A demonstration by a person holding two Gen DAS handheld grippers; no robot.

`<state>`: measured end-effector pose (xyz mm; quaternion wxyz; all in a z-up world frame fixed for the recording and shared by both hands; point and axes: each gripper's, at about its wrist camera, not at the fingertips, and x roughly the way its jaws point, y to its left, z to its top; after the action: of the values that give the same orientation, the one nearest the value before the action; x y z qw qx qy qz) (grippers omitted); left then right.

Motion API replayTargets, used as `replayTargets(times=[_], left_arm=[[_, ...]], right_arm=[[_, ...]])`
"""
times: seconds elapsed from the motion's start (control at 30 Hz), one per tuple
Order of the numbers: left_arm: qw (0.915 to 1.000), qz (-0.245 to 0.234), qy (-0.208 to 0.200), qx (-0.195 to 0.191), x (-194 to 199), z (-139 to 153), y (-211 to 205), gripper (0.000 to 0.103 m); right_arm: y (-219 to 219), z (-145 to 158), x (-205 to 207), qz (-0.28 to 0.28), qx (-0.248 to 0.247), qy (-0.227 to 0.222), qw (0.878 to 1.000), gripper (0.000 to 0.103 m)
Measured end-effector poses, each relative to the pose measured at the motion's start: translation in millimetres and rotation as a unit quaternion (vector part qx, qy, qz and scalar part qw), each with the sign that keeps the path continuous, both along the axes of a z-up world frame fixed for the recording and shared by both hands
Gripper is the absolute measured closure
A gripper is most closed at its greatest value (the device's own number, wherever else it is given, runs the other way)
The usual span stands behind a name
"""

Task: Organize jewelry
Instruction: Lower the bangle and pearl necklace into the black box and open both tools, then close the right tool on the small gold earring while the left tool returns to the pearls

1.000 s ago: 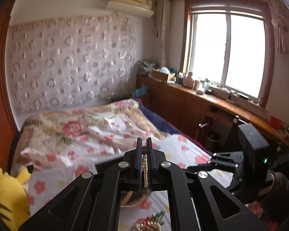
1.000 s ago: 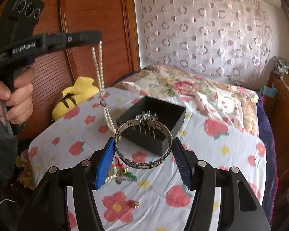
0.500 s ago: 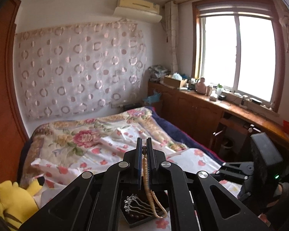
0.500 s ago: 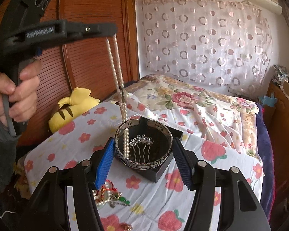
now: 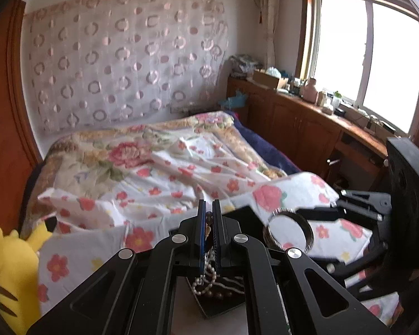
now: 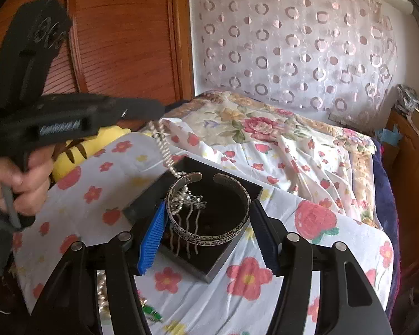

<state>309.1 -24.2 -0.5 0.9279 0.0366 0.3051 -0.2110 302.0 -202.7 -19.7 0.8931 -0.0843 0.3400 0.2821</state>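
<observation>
Pearl strand (image 6: 164, 153) pinched by left tool (image 6: 153, 111), angled downward w/ hand (image 6: 16, 184).

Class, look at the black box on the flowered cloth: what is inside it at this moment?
Inside the black box lie a silver hair comb and the lower end of the pearl necklace. The held bangle and gripper fingers cover much of the floor, so anything else stays unseen.

I see a silver bangle (image 6: 209, 217), a pale pearl necklace (image 6: 164, 150), a black box (image 6: 223, 256), a white cloth (image 6: 307, 265) with red flowers, and blue pads (image 6: 152, 240).
</observation>
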Motion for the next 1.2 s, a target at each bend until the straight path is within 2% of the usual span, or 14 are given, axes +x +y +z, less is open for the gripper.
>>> replayTargets(times=[0.33, 0.77, 0.83, 0.87, 0.93, 1.13, 1.2], left_arm=[[0.9992, 0.007, 0.039, -0.004, -2.3, -42.2, 10.2, 0.099], [0.9987, 0.018, 0.048, 0.006, -6.2, -53.4, 13.7, 0.098], [0.9986, 0.018, 0.049, 0.004, -8.6, -53.6, 14.8, 0.093], [0.9986, 0.019, 0.050, 0.003, -10.4, -53.4, 15.0, 0.085], [0.9986, 0.021, 0.048, 0.003, -16.6, -53.0, 16.1, 0.079], [0.9985, 0.007, 0.054, 0.001, -54.5, -61.9, 21.8, 0.066], [0.9980, 0.000, 0.063, 0.002, -65.9, -68.7, 21.9, 0.066]], right_arm=[[15.8, -28.4, 33.1, 0.002, -0.016, 0.020, 1.000, 0.040], [25.4, -39.0, 41.6, 0.004, -0.030, 0.019, 0.999, 0.039], [22.2, -35.8, 39.5, 0.005, -0.026, 0.017, 1.000, 0.039], [20.4, -33.5, 37.2, 0.004, -0.025, 0.014, 1.000, 0.039], [15.3, -27.7, 29.4, 0.002, -0.018, 0.010, 1.000, 0.039], [-10.2, -24.1, -26.8, 0.004, 0.002, 0.017, 1.000, 0.039], [-18.4, -30.9, -47.9, 0.003, -0.002, 0.026, 1.000, 0.039]])
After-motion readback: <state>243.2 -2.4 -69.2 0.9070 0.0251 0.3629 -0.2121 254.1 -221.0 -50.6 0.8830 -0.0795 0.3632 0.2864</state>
